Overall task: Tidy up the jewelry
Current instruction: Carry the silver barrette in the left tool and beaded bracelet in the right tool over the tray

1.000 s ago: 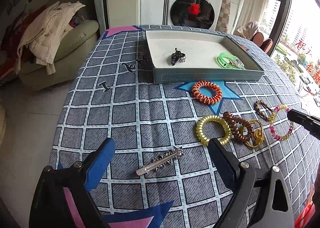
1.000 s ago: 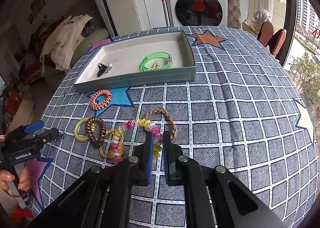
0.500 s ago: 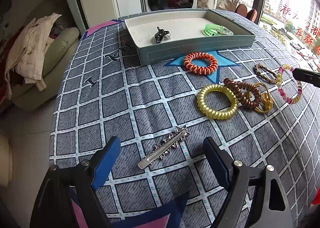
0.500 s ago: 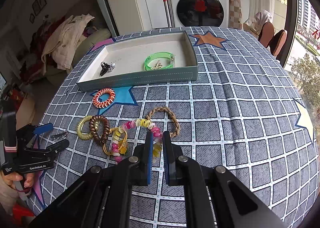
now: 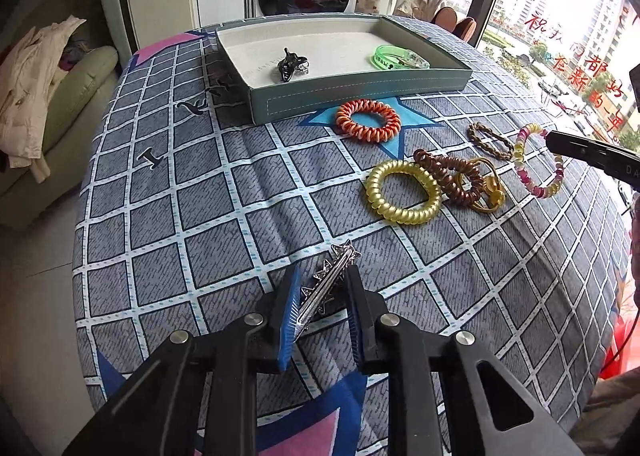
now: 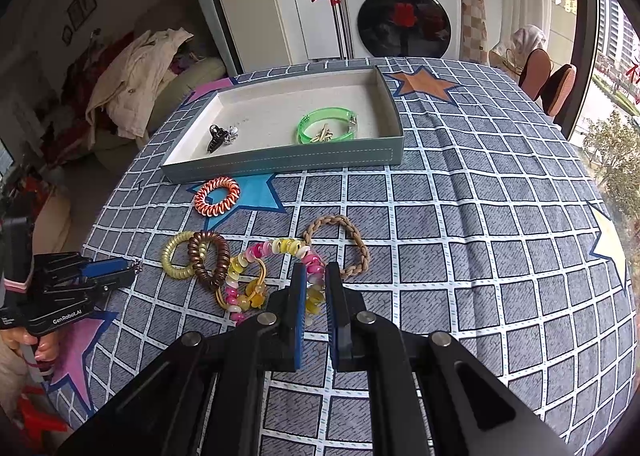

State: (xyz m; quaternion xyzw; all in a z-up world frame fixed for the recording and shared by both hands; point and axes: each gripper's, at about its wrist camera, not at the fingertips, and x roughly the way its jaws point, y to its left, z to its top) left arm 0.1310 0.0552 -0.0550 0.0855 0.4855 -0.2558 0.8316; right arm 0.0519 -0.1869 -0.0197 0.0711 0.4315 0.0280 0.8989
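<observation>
While low, left gripper [image 5: 322,296] around hair clip [image 5: 328,286]

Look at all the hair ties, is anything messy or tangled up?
Yes. The brown spiral tie lies heaped on the gold spiral tie and a yellow elastic, overlapping, while the orange spiral tie lies apart, tidy.

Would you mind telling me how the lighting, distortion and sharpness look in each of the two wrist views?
Left wrist view: daylight from the window overexposes the right edge; the tray bows with fisheye curvature; the silver hair clip stays sharp. Right wrist view: even, soft light with faint shadows; the tablecloth grid bulges outward; corners vignette black; the beaded bracelet reads crisply.
</observation>
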